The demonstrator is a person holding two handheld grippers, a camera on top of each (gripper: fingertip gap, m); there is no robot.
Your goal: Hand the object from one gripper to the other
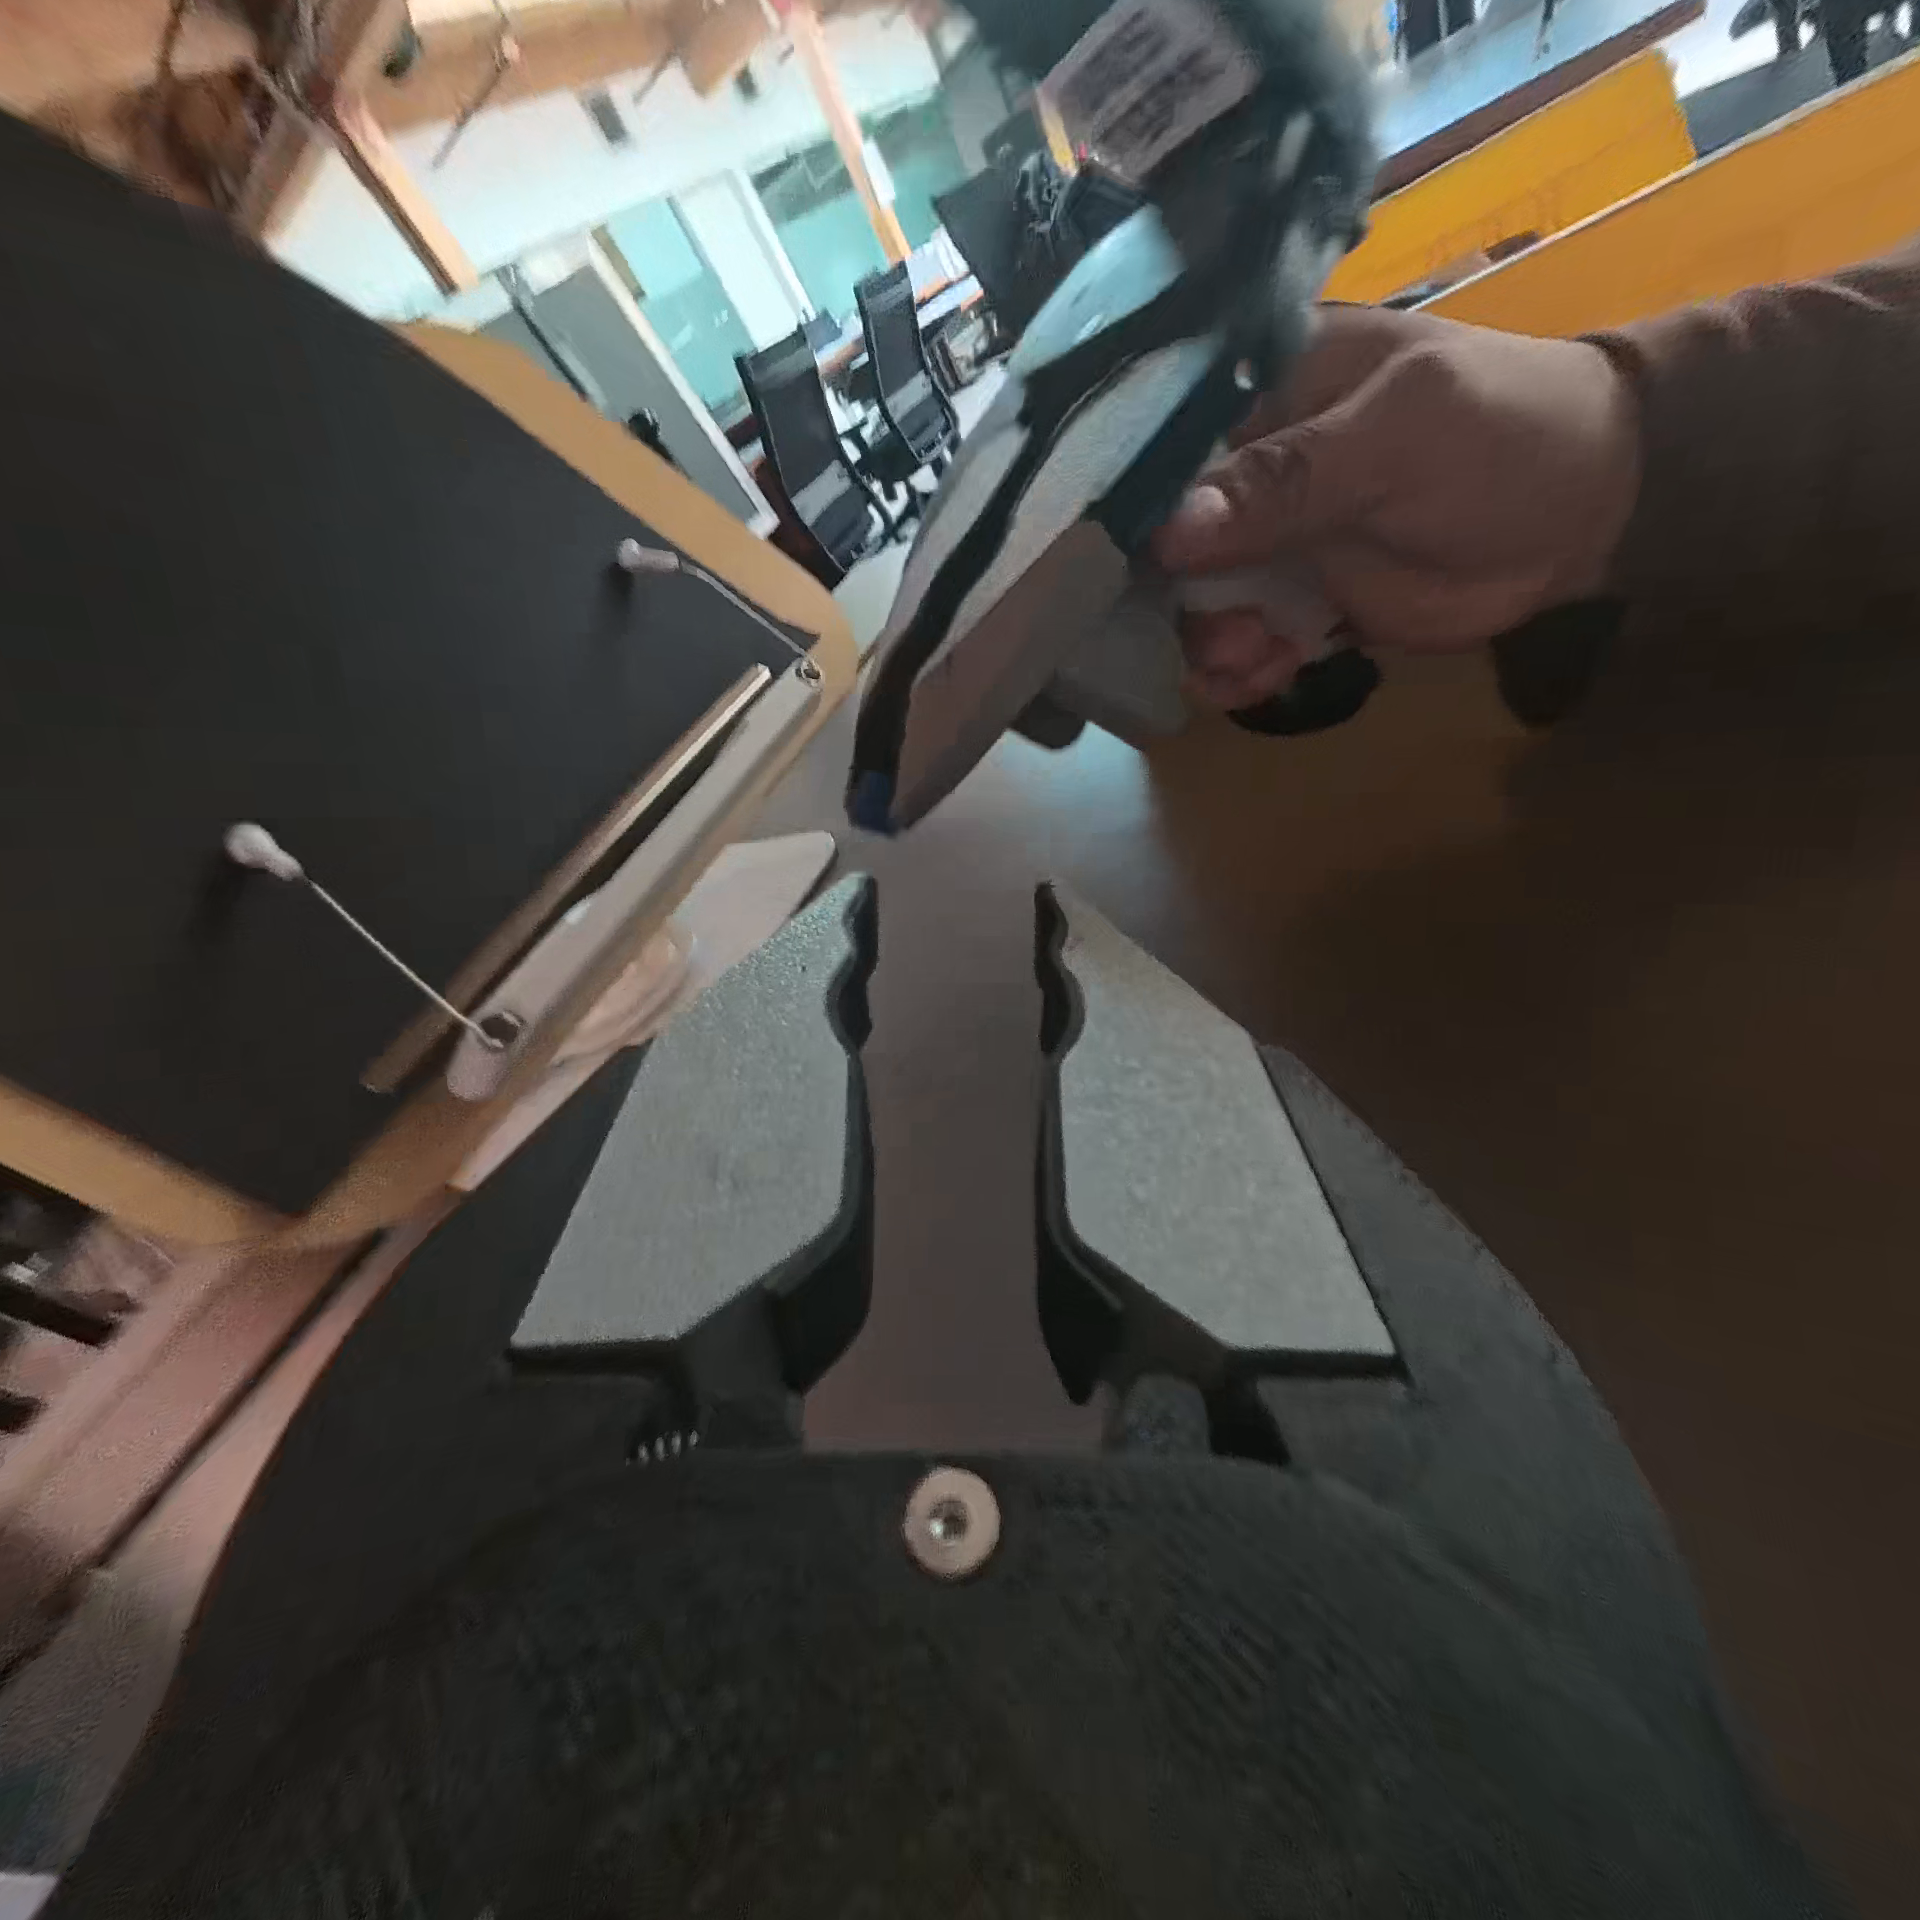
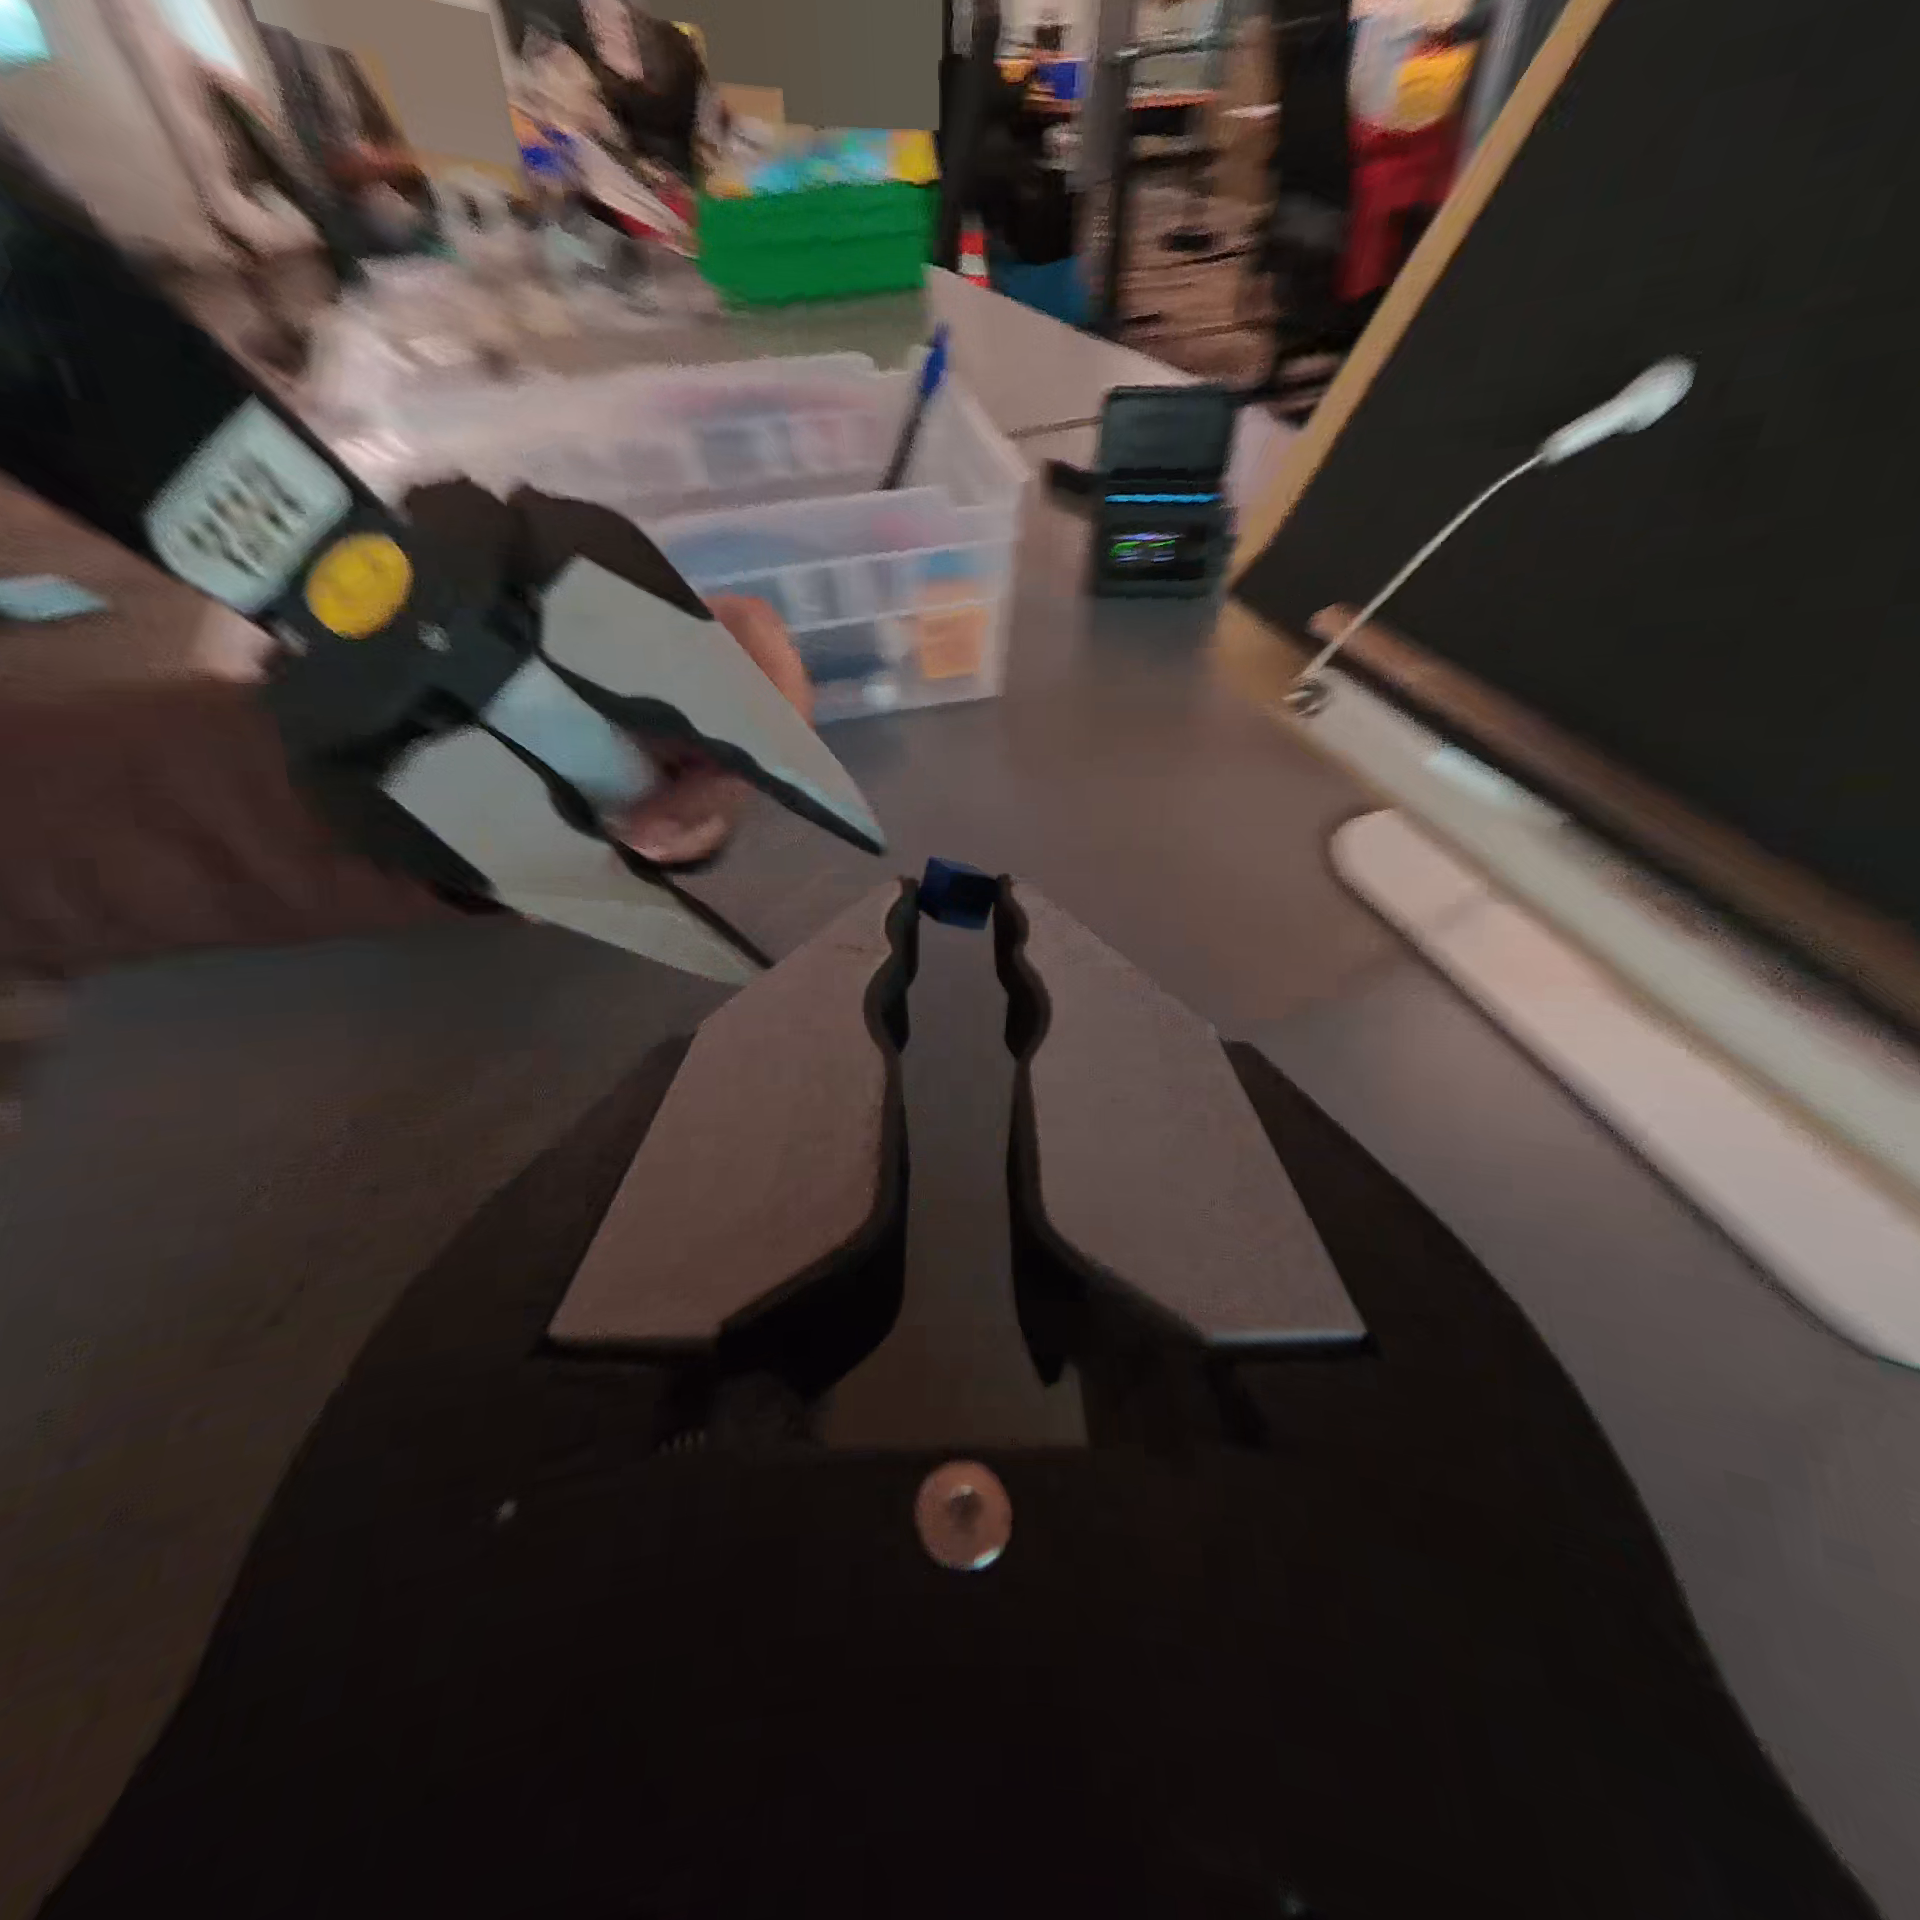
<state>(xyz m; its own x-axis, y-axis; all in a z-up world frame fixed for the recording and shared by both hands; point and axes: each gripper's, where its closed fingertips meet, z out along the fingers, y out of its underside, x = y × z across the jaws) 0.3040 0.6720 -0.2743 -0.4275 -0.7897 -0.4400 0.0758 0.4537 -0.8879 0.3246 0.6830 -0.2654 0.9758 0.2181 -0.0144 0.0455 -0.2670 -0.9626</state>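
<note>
Right tool: the right tool pinches a small blue block at the very tips of its fingers, up in the air over the dark tabletop.
Blue block: it sits only at the tips, so the hold looks thin (a little bump could knock it out).
Left tool: the left tool is part way open and holds nothing; in its own view the block shows just ahead of its tips, a bit to the left.
Gap between tools: near, not touching yet.
Step now: I think the left tool is lining up to take the block.
How to do it well: open the left tool wider than the block, slide in slowly from a free side, and close before the right tool lets go.
Watch out: both views are blurry, so go slower.
Around: a clear plastic box and a black board stand nearby, well clear.
</note>
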